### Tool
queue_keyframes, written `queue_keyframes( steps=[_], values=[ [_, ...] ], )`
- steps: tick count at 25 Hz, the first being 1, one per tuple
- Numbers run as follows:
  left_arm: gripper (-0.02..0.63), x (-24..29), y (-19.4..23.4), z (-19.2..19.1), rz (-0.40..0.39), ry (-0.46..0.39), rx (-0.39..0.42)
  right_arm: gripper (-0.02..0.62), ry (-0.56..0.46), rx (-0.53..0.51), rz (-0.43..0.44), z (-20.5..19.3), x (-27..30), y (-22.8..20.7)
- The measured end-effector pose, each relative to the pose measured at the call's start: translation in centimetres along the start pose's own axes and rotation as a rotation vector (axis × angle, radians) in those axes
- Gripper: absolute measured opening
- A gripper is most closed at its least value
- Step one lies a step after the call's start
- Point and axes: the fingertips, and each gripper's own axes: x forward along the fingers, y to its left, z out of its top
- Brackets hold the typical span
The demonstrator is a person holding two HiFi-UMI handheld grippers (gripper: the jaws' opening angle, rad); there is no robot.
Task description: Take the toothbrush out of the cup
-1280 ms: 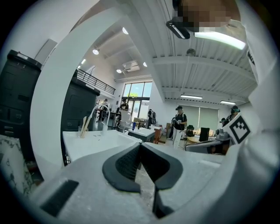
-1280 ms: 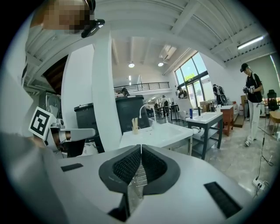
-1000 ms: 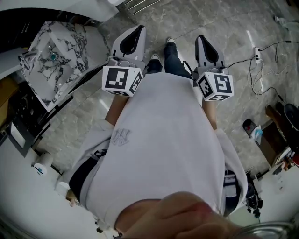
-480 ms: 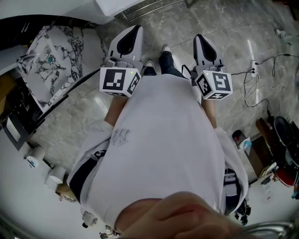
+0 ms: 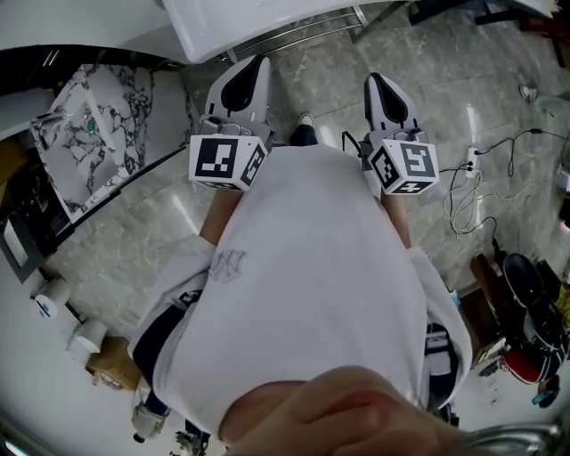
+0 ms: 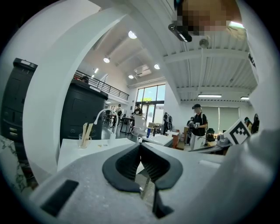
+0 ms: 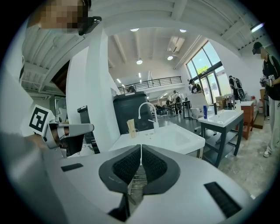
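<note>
A clear cup with pale wooden toothbrushes stands upright on a white washbasin counter, beside a curved white faucet. The right gripper view shows the same cup, faucet and counter some way ahead. My left gripper is shut and empty, pointing level toward the counter. My right gripper is also shut with nothing in it. In the head view both are held out in front of a white shirt, left gripper and right gripper, short of the counter's edge.
A marble-patterned basin stands at the left. Cables lie on the grey floor at the right. A second sink table with a blue bottle is at the right, and a person stands behind.
The floor has slid down and back under me, and the white counter's edge has come further into the top of the head view. Both grippers stay shut and side by side.
</note>
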Motion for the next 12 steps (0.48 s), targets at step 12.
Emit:
queue_keyframes(
  steps=[12],
  values=[
    [0.015, 3.6, -1.0, 0.8, 0.016, -0.017, 0.008, 0.015, 0.005, 0.007, -0.003, 0.9, 0.7, -4.2]
  ],
)
